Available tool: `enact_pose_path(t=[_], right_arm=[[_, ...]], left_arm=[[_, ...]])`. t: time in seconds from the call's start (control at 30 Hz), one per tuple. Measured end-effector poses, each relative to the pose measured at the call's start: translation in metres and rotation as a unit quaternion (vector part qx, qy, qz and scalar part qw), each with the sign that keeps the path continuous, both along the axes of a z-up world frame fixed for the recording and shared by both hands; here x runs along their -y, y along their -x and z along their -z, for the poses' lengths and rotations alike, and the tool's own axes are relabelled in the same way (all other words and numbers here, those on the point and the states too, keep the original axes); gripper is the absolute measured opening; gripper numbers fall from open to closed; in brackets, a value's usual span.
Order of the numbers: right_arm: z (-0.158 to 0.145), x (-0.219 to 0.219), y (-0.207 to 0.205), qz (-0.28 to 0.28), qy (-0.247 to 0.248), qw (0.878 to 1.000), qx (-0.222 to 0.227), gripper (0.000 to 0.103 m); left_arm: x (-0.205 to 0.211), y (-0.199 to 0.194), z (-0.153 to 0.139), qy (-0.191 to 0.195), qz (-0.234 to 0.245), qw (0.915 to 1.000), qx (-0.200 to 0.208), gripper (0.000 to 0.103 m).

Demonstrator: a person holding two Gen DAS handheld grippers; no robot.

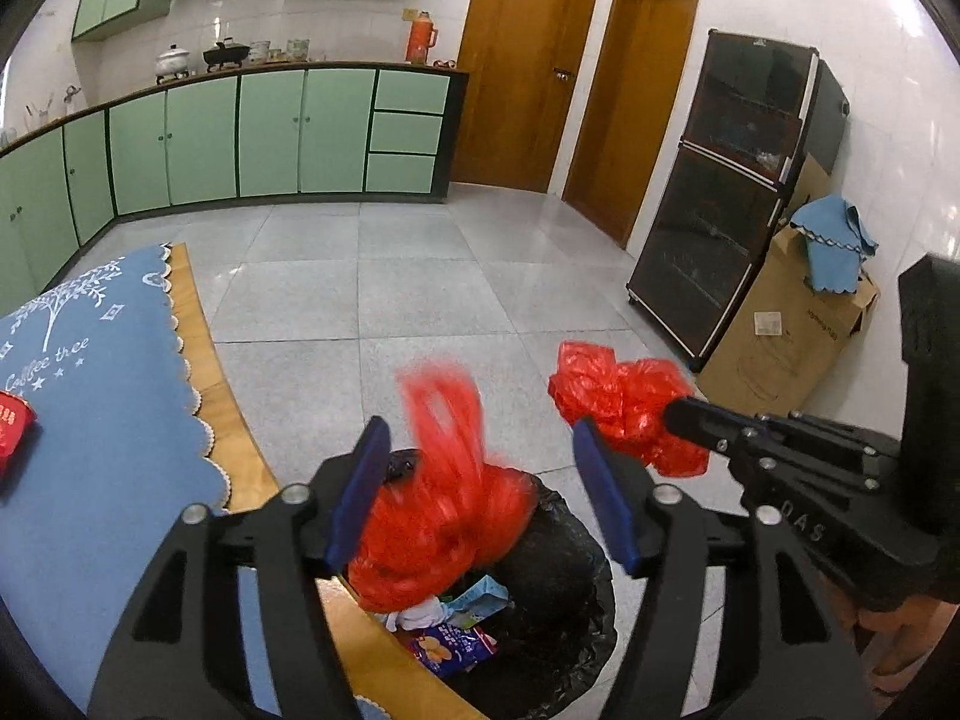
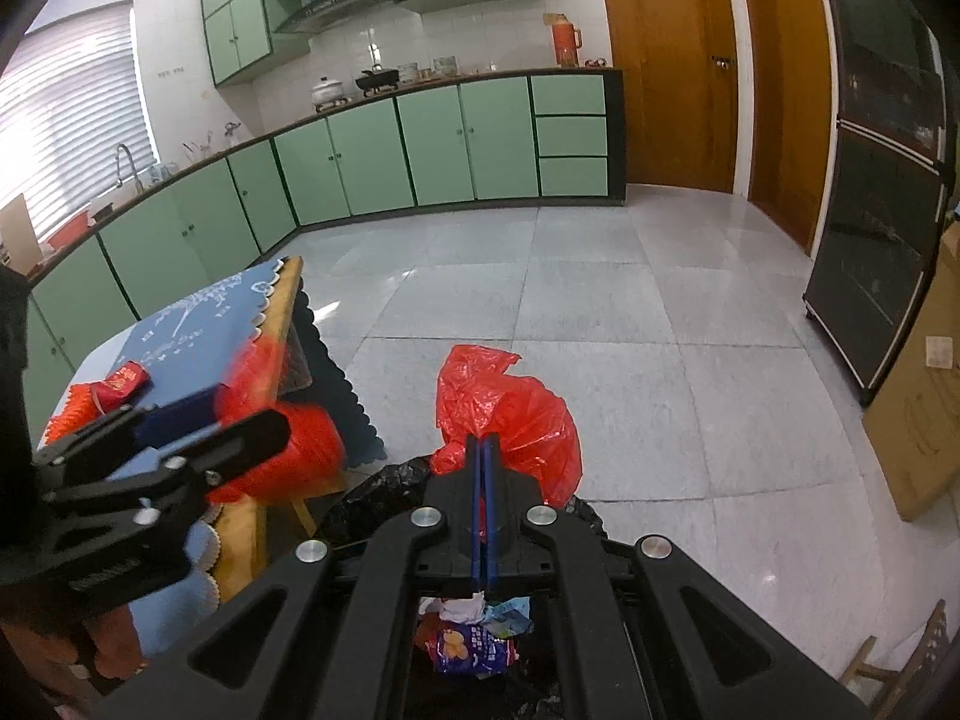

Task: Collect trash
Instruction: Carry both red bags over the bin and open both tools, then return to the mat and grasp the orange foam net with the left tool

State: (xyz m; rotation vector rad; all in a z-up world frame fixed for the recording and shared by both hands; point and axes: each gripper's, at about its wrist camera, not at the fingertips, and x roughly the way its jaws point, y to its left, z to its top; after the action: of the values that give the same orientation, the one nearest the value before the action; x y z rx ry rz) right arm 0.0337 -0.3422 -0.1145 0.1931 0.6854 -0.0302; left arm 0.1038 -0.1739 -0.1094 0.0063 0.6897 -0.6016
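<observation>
Red bags over the bin

Left claw (image 1: pixel 480 498) stands wide, its blurred red bag (image 1: pixel 444 516) loose between pads, directly above the black-lined bin (image 1: pixel 564 570); right claw (image 2: pixel 483 450) pinches the other red bag (image 2: pixel 510 414).

Bright daylight from window (image 2: pixel 72 114) – fisheye-bent edges – red bag (image 1: pixel 438 516) motion-blurred.

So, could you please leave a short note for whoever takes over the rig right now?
Left hand-held gripper: open, a blurred red plastic bag between its pads, over the bin; whether the pads touch it is unclear.
Right hand-held gripper: shut on a second red bag, held above the black-lined bin.
Done: wrappers already lie in the bin.
Left: drop the right bag in. Red items remain on the blue tablecloth; check whether they are trash.
</observation>
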Motion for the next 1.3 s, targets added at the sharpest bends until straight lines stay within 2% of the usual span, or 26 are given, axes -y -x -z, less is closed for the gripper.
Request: enact_pose_path(t=[0.33,0.4,0.53,0.57,0.87,1.03,1.13,1.3], right_arm=[[0.011,-0.004,-0.004,-0.01,-0.008,1.0,-0.015,0.002],[0.017,-0.006,-0.007,-0.011,-0.008,0.999,-0.029,0.006],[0.022,-0.006,-0.007,-0.005,-0.017,0.999,-0.038,0.037],[0.02,-0.006,-0.006,-0.004,-0.017,0.999,-0.036,0.041],[0.002,-0.029,-0.02,-0.027,-0.02,0.999,-0.009,0.05],[-0.013,-0.078,-0.043,-0.083,-0.019,0.996,0.02,0.053],[-0.021,-0.122,-0.062,-0.133,-0.021,0.99,0.039,0.058],[-0.028,-0.194,-0.088,-0.199,-0.019,0.978,0.062,0.073]], left_arm=[[-0.021,0.0,-0.011,0.004,-0.043,0.999,0.009,0.067],[-0.028,-0.001,-0.014,0.005,-0.054,0.9985,0.01,0.067],[-0.042,-0.001,-0.018,0.007,-0.073,0.9972,0.012,0.068],[-0.047,-0.001,-0.019,0.008,-0.08,0.9967,0.013,0.068],[-0.097,0.0,-0.027,0.0,-0.147,0.9887,0.025,0.069],[-0.154,0.006,-0.032,-0.016,-0.221,0.9742,0.04,0.07],[-0.188,0.011,-0.034,-0.034,-0.265,0.9623,0.049,0.072],[-0.256,0.019,-0.033,-0.063,-0.351,0.9331,0.048,0.075]])
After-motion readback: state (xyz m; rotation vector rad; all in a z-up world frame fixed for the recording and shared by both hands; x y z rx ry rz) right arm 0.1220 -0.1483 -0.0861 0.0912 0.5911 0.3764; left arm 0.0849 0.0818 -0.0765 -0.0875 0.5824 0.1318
